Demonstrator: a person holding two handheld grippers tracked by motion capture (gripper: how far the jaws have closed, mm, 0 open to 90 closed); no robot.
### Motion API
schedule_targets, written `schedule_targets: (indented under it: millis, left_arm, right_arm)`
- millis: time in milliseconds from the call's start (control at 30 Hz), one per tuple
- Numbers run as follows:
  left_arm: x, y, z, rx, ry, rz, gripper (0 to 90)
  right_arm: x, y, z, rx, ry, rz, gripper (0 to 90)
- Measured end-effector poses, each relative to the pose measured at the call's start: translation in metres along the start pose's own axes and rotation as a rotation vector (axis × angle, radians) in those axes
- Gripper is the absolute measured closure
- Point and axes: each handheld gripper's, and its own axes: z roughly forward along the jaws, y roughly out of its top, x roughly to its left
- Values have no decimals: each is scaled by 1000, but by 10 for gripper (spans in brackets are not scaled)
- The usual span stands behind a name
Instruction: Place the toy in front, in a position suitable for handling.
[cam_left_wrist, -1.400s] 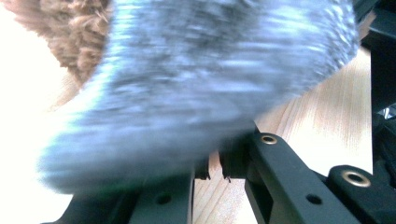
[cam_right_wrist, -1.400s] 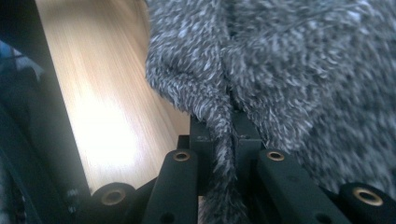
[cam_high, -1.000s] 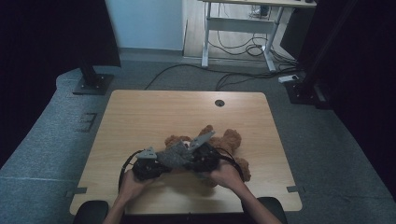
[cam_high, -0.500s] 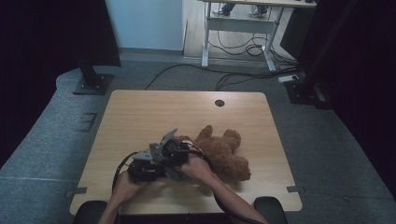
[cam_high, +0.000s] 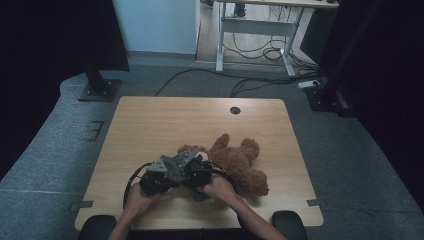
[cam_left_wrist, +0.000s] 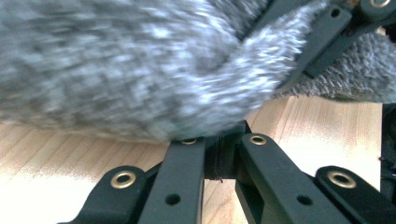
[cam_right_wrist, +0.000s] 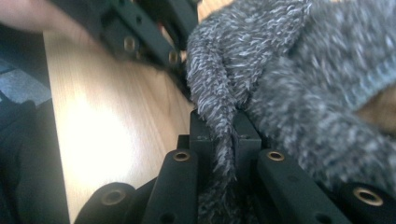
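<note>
Just left of the bear (cam_high: 239, 162), both my grippers (cam_high: 177, 172) are clamped on the grey cloth (cam_right_wrist: 289, 84); I'd pull evenly, keeping the fabric seated deep.

One fixed camera overhead, two riding close on the grippers.

The high view looks forward and down from the person's side, taking in the whole wooden table (cam_high: 150, 125), the grey floor around it and a desk frame beyond. The left gripper view sits low, just above the tabletop, looking along the left gripper (cam_left_wrist: 219, 144) with grey fuzzy cloth (cam_left_wrist: 116, 65) pressed right up to the lens and blurred. The right gripper view, equally close, looks along the right gripper (cam_right_wrist: 219, 135) at the same cloth, with the other gripper across from it. All three views share the cloth and the near part of the table.
</note>
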Motion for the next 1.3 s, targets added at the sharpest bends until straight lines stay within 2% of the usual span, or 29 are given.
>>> schedule_targets:
  millis: [233, 400, 533, 633, 733, 867, 967, 1033, 1133, 1300]
  left_arm:
    - [0, 1, 0, -1, 1, 3, 892]
    - [1, 1, -1, -8, 6, 3, 892]
    - [4, 1, -3, -18, 16, -3, 892]
    - [4, 1, -3, -23, 18, -4, 893]
    - [5, 1, -4, -20, 39, -6, 895]
    - [12, -2, -10, -23, 70, -27, 895]
    - [17, -5, -17, -32, 98, -44, 895]
    - [20, -7, -22, -40, 113, -51, 895]
    - [24, -8, -25, -44, 131, -57, 894]
    - [27, -9, -28, -38, 168, -62, 894]
  right_arm:
    - [0, -23, -9, 1, 2, 19, 820]
    - [-2, -42, -22, 17, -24, 36, 820]
    - [-9, -62, -32, 48, -74, 52, 820]
    - [-17, -70, -38, 26, -67, 92, 821]
    - [-18, -64, -35, 39, -94, 67, 822]
    - [-24, -52, -24, 46, -102, 50, 822]
    - [-26, -41, -18, 47, -99, 41, 821]
    - [-25, -34, -20, 34, -87, 30, 820]
    - [-24, -26, -40, -10, -82, 24, 819]
    - [-31, -27, -89, -52, -176, 32, 819]
